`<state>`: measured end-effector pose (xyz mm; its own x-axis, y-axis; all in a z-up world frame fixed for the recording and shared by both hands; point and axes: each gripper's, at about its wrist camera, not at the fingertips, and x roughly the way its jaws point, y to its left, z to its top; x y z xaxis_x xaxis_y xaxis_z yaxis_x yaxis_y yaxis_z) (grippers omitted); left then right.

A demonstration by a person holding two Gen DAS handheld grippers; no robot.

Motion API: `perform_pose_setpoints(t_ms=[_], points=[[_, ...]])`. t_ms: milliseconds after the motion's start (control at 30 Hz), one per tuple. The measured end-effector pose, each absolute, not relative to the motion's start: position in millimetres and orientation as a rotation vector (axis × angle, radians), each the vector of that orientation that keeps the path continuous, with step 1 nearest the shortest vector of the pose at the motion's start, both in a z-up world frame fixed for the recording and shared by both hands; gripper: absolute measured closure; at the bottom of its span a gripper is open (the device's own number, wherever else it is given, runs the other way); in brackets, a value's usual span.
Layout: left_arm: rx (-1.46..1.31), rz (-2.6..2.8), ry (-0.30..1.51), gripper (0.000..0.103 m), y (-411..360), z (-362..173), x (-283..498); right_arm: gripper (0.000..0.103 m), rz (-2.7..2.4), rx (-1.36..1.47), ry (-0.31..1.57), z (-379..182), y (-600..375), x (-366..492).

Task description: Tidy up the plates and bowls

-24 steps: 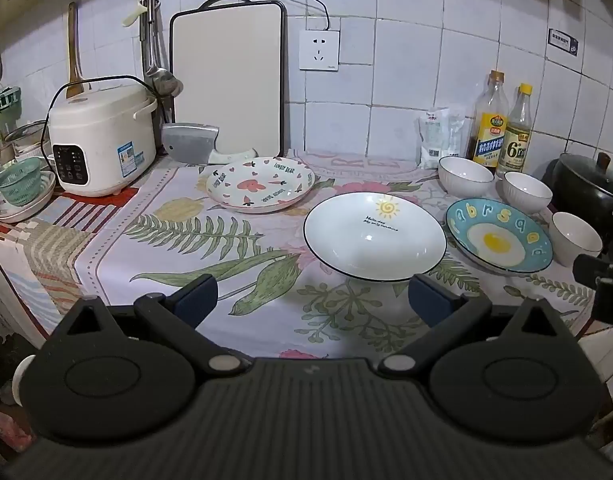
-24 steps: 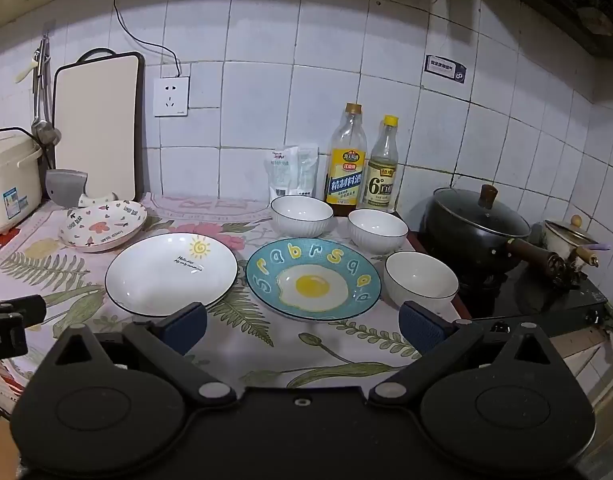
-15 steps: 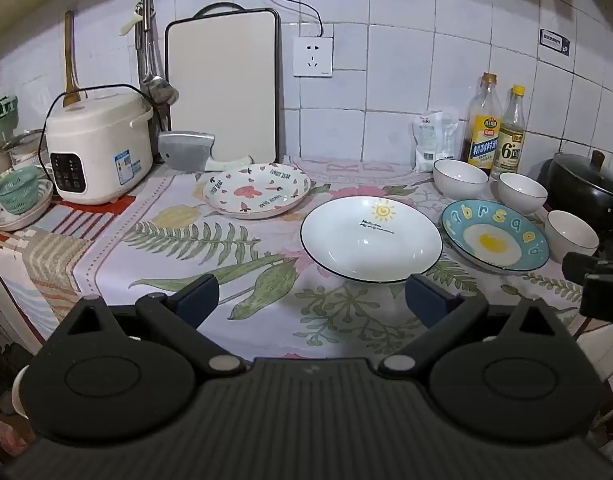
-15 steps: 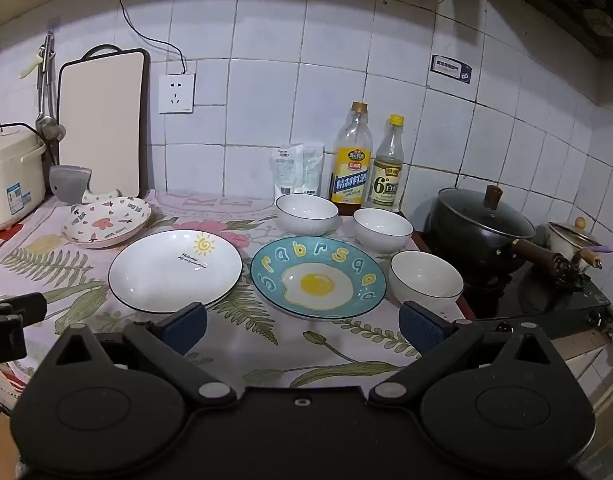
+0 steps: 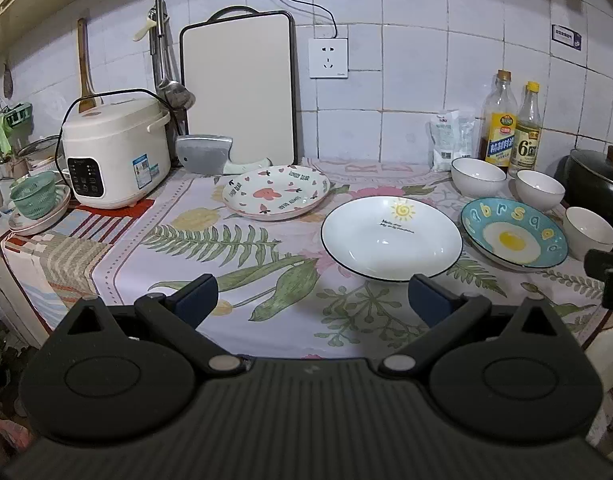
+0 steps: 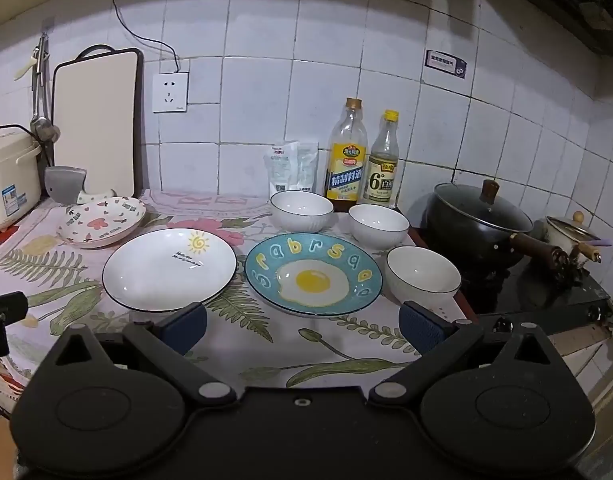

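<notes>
**Three plates and three bowls on the counter, both tongs wide and empty**

On the floral cloth (image 5: 226, 248) there are three plates and three bowls. The plates are: one with hearts and flowers (image 5: 275, 191) at the back left, one white plate with a small sun (image 5: 391, 237) in the middle, and one blue plate with a fried egg picture (image 6: 313, 273) to the right of it. The three white bowls stand around the blue plate: the first bowl (image 6: 301, 209) and the second bowl (image 6: 378, 224) behind it, the third bowl (image 6: 423, 277) just beside its right edge. Behind the bowls stand two bottles (image 6: 362, 156).

The left gripper (image 5: 311, 300) is spread wide and holds nothing; the white plate lies just in front of it, nearer to its right finger. The right gripper (image 6: 302, 324) is also spread wide and empty; the blue plate lies ahead between its fingers, and the third bowl is close to its right fingertip.

In the left view the third bowl is partly hidden by the other tool at the right edge. A cleaver (image 5: 204, 154) leans at the cutting board (image 5: 238, 88), its handle partly behind the heart plate. The rice cooker (image 5: 116, 152) is cut off in the right view. The small text on the white plate cannot be read.
</notes>
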<state>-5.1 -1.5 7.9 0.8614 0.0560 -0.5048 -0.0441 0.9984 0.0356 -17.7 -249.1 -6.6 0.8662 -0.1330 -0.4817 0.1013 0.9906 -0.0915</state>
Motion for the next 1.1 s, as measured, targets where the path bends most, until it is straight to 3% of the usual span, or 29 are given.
perform_pose_setpoints(t_ms=[1100], points=[[0.004, 0.039, 0.513, 0.000, 7.9, -4.1, -3.0, 0.000, -0.148, -0.063, 0.473, -12.0, -243.1, -13.7]])
